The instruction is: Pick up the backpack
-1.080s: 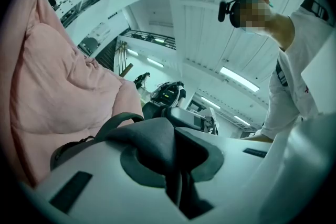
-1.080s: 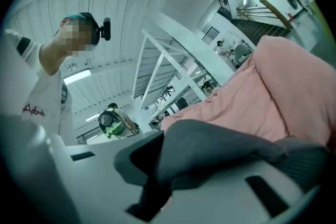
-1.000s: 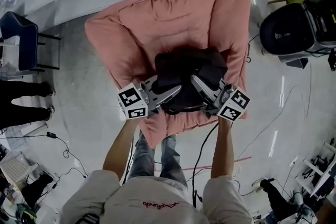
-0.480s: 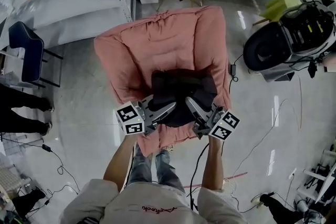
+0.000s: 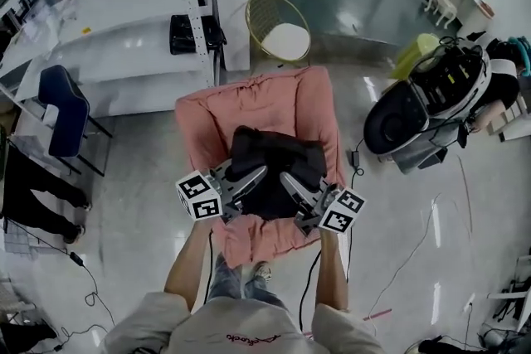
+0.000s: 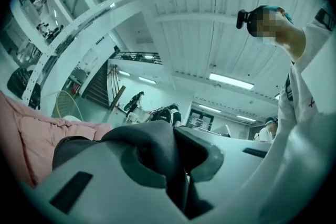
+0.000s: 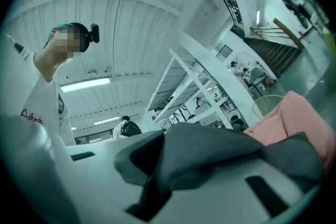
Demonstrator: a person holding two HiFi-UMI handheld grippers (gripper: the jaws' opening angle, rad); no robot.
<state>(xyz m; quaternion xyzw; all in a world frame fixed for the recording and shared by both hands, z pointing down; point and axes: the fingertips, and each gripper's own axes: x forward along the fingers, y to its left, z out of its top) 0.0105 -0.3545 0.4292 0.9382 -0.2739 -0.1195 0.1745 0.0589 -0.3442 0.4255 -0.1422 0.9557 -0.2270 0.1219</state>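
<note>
Backpack: a dark, soft-sided backpack [image 5: 274, 166], slumped and creased, with no rigid outline showing.
Location: it sits between the two claws, directly over the seat of a pink armchair [image 5: 257, 108]. From above one cannot tell whether its underside touches the cushion or hangs just clear of it.
Left claw: the left claw [image 5: 249, 178] is clamped on a thick fold of the bag's dark fabric [image 6: 157, 149], which bulges up between the jaws and fills the gap.
Right claw: the right claw [image 7: 157, 176] is likewise closed on a bunched fold of the same fabric [image 7: 210, 157], which spills over the upper jaw.
Handling: the bag looks limp and fairly light. It is likely to sag and swing between the two holds, and thin cloth could creep out of a pinch if it is jerked.
Where to hold: the doubled folds near the person's side of the bag suit the jaws. A strap or top handle would probably be surer, but none can be made out here.
Stage: judged as the lift itself, with both holds made and the bag being carried by them.
Surroundings: a gold wire chair [image 5: 278, 25] stands beyond the armchair, a blue chair [image 5: 62, 108] to the left, and cables trail over the glossy floor [image 5: 415, 211].
</note>
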